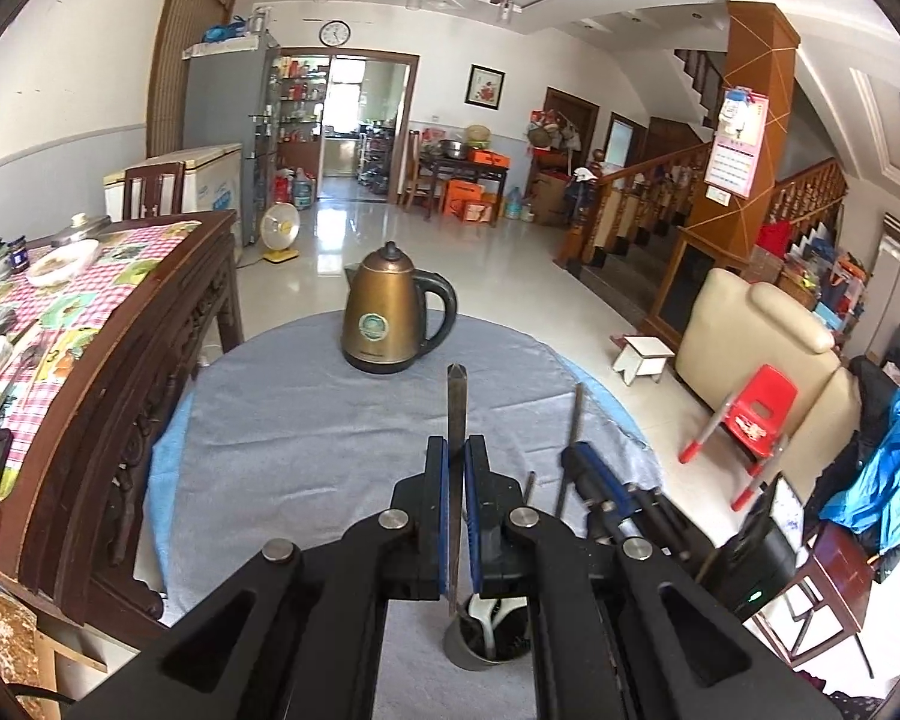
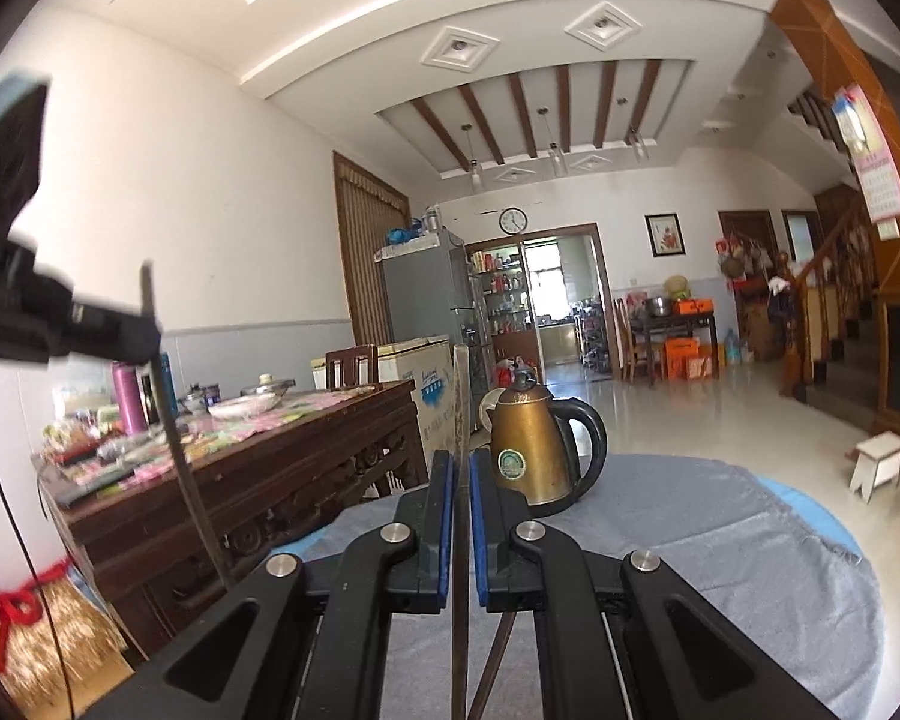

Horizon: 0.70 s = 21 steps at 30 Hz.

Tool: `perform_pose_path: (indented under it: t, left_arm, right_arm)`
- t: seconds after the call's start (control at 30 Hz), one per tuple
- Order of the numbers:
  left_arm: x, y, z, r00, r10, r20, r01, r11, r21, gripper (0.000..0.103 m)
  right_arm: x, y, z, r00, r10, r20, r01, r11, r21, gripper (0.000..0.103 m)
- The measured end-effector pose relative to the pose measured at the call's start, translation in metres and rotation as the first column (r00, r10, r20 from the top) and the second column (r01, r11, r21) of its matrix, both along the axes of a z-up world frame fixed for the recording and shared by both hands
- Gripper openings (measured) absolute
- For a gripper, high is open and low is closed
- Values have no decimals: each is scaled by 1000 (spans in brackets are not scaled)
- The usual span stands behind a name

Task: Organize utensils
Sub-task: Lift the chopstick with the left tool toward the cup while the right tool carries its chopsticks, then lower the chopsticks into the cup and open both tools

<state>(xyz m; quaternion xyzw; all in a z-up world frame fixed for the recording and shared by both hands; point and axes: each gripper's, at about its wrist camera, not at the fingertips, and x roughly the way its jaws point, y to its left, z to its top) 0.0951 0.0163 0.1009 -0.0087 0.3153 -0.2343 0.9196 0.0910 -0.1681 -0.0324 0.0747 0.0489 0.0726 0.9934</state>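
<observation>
The left gripper (image 1: 456, 468) is clamped on a dark chopstick (image 1: 455, 420) pointing to twelve o'clock, its lower end over the metal holder cup (image 1: 480, 651) at six o'clock, probably for dropping in. The right gripper (image 2: 461, 480) pinches a second chopstick (image 2: 461, 396), upright, over the grey-clothed desk (image 2: 720, 540) near the kettle (image 2: 531, 450).

The grey-clothed bench (image 1: 306, 420) lay mostly bare between the kettle (image 1: 390, 315) at its far side and the holder (image 1: 480, 648) near its front edge. A dark wooden table (image 1: 150, 360) closed off the left.
</observation>
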Motion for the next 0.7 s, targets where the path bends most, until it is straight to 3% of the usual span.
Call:
perform_pose_path:
  t: [0.2,0.7]
  left_arm:
    - [-1,-10,-11,999,-31,-42,31,1000,1,5]
    - [2,-33,-75,984,-28,-179,35,999,36,5]
  right_arm:
    - [-5,-6,-13,999,10,-31,-10,1000,4,6]
    - [-30,-34,-30,995,4,-98,3,998,66,6]
